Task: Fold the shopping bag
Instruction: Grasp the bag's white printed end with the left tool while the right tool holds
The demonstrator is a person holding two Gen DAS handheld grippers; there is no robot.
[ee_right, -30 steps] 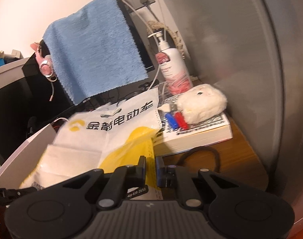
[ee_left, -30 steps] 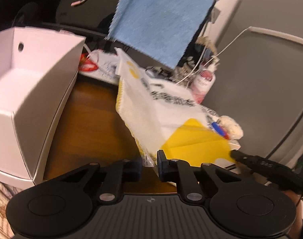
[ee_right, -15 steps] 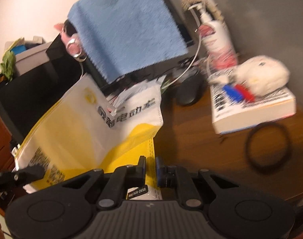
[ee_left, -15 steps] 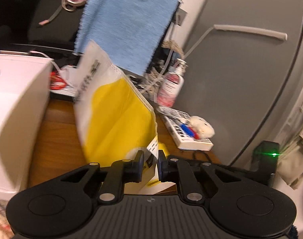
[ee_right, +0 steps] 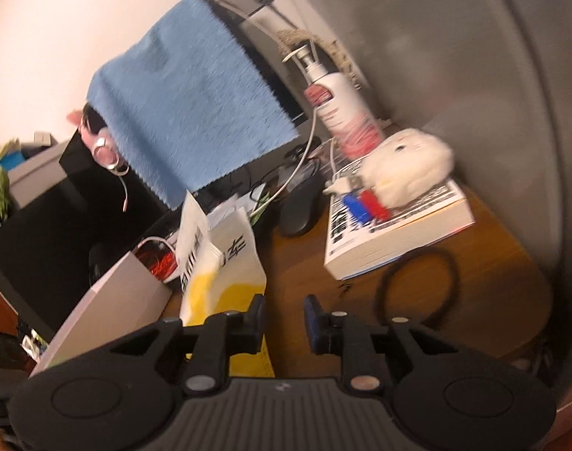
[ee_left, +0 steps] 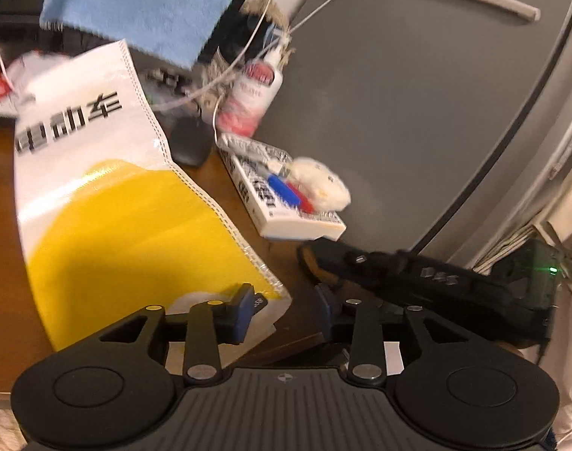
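Observation:
The shopping bag [ee_left: 128,225], white with black characters and a large yellow patch, lies flat on the brown desk [ee_left: 0,173] in the left wrist view. My left gripper [ee_left: 286,298] is open, and its left finger rests over the bag's near corner. To the right, the black housing [ee_left: 455,282] of my other tool points in from the side. In the right wrist view the bag [ee_right: 229,267] shows left of centre, partly behind the left finger. My right gripper [ee_right: 284,310] is open over bare wood with nothing between its fingers.
A thick book [ee_right: 398,233] carries a white plush toy [ee_right: 410,167] and blue and red caps. A pump bottle [ee_right: 342,109], a black mouse [ee_right: 301,206], a black ring [ee_right: 417,285], a hanging blue towel [ee_right: 188,112], a white box [ee_right: 109,300] and a grey cabinet [ee_left: 417,94] surround the desk.
Both grippers were shut on the bag's edge and held it up. Now both are open, and the bag has dropped flat onto the desk.

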